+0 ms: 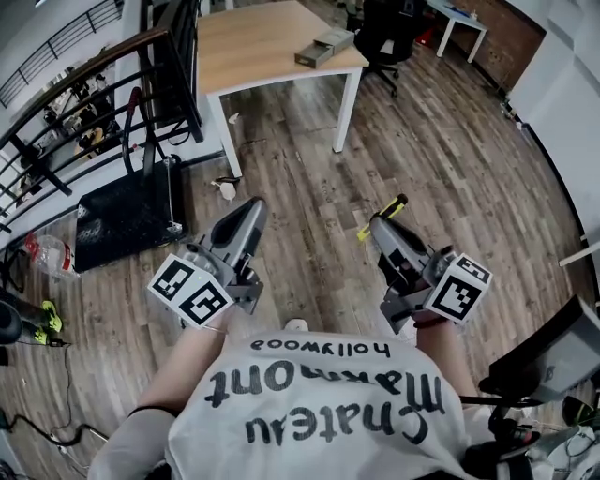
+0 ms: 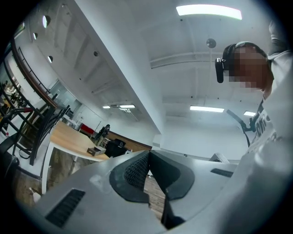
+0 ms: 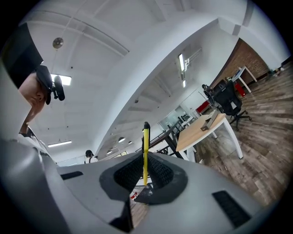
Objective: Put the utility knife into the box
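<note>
My right gripper [image 1: 379,224] is shut on a yellow and black utility knife [image 1: 382,217], held low over the wood floor. In the right gripper view the utility knife [image 3: 145,153] stands edge-on between the jaws of the right gripper [image 3: 145,172]. My left gripper [image 1: 254,207] is shut with nothing in it, and in its own view the left gripper [image 2: 149,168] shows its jaws pressed together. The box [image 1: 324,47], grey and open, lies on the far wooden table [image 1: 253,42], well ahead of both grippers. It also shows as a small box [image 2: 96,151] and box [image 3: 208,124] on that table.
A black office chair [image 1: 386,37] stands right of the table. A black railing [image 1: 89,103] and a black mat [image 1: 124,217] lie to the left. A plastic bottle [image 1: 49,254] rests at the far left. A white desk [image 1: 457,23] and brick wall are at the back right.
</note>
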### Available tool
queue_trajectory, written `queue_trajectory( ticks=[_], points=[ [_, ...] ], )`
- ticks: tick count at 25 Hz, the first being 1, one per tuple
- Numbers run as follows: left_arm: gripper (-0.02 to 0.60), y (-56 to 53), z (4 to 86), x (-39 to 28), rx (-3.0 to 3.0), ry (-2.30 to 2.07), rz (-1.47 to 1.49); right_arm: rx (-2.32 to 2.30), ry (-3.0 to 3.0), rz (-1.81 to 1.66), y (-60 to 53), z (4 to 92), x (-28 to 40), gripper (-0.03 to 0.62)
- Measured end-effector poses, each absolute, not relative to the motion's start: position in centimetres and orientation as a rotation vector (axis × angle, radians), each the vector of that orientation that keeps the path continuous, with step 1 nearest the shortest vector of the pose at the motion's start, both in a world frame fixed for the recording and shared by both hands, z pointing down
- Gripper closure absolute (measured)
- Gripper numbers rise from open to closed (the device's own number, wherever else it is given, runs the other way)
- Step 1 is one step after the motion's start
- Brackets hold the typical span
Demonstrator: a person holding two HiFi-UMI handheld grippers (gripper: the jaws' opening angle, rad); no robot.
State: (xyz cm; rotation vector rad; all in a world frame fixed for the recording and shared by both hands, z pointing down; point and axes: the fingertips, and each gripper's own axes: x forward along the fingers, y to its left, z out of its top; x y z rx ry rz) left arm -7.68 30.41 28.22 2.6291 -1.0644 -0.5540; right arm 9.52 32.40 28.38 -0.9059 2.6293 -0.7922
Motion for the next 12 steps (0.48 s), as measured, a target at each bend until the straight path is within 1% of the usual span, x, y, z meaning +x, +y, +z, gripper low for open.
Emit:
queue_trajectory(
  ticks=[3, 7, 12],
  points=[
    [0.575, 28.6, 28.7, -7.9, 2.634, -1.047, -0.525, -0.89, 2.639, -0.79, 30.0, 28.2, 8.6, 0.562],
    [0.575, 26.1, 28.7, -9.7, 2.609, -1.081, -0.532, -0.868, 2.656, -0.779, 27.8, 27.8, 7.5, 0.562],
    [0.575, 24.3, 28.7, -10.5, 2.616, -1.09, -0.52, -0.888, 2.627, -0.782, 25.9, 28.0, 7.8, 0.562]
  ],
)
